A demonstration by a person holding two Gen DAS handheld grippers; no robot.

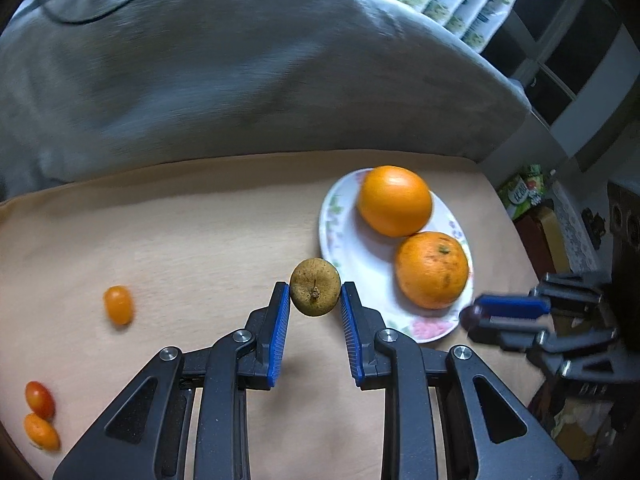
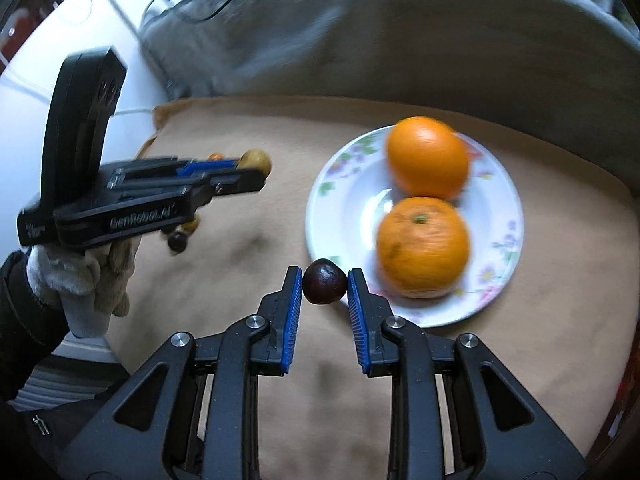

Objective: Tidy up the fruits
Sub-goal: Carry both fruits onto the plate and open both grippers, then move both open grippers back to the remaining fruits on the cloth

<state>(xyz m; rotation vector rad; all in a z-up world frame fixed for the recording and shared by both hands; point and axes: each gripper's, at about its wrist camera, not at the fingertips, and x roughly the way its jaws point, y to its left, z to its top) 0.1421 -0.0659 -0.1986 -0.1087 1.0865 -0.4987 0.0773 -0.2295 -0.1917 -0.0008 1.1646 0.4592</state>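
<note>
Oranges (image 1: 412, 236) on plate (image 1: 340, 240); both jaws gripping fruit.

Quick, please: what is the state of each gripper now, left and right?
Left gripper: closed, holding a small brownish-green fruit.
Right gripper: closed, holding a small dark round fruit.

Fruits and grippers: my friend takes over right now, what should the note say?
Left gripper: shut on a small brown fruit, held above the table.
Right gripper: shut on a small dark fruit, near the plate's edge.
Done: two oranges sit on the plate.
Left: put down both held fruits, probably on the plate; then three small tomatoes still lie on the table.
</note>
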